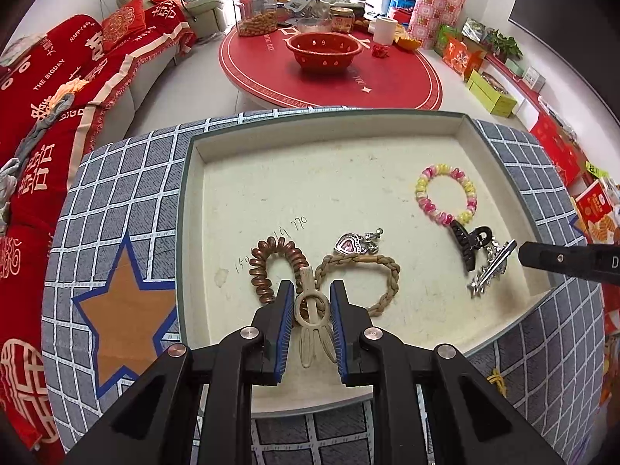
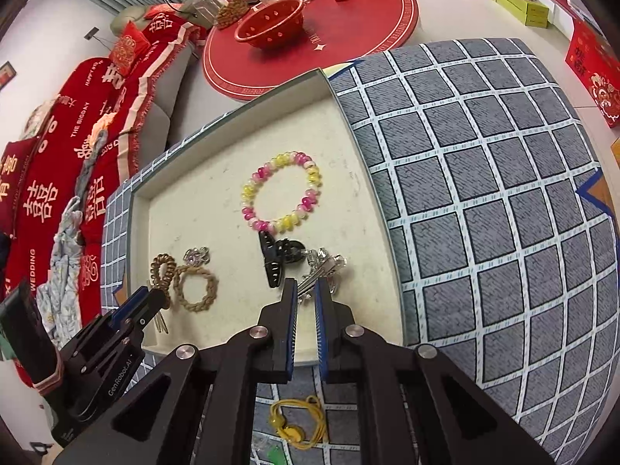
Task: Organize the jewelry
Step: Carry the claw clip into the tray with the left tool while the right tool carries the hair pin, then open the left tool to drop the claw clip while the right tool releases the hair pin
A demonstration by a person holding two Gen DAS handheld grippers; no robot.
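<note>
A shallow cream tray (image 1: 329, 124) lies on a grey checked cushion (image 1: 128, 201). In the left wrist view my left gripper (image 1: 311, 302) is open around a beige hair clip (image 1: 312, 310) on the tray floor. Past it lie a brown coil hair tie (image 1: 271, 267), a braided tan bracelet (image 1: 372, 271) and a heart charm (image 1: 348, 243). In the right wrist view my right gripper (image 2: 306, 294) is nearly shut, its jaws around the end of a silver crystal hair clip (image 2: 323, 267); contact is unclear. A black claw clip (image 2: 277, 257) and a pink-yellow coil tie (image 2: 281, 190) lie beyond.
A yellow cord (image 2: 298, 422) lies on the cushion in front of the tray. A round red table (image 1: 329, 66) with a red bowl (image 1: 323, 50) and jars stands beyond. A red-covered sofa (image 1: 58, 89) is at the left. Boxes (image 1: 492, 93) line the right wall.
</note>
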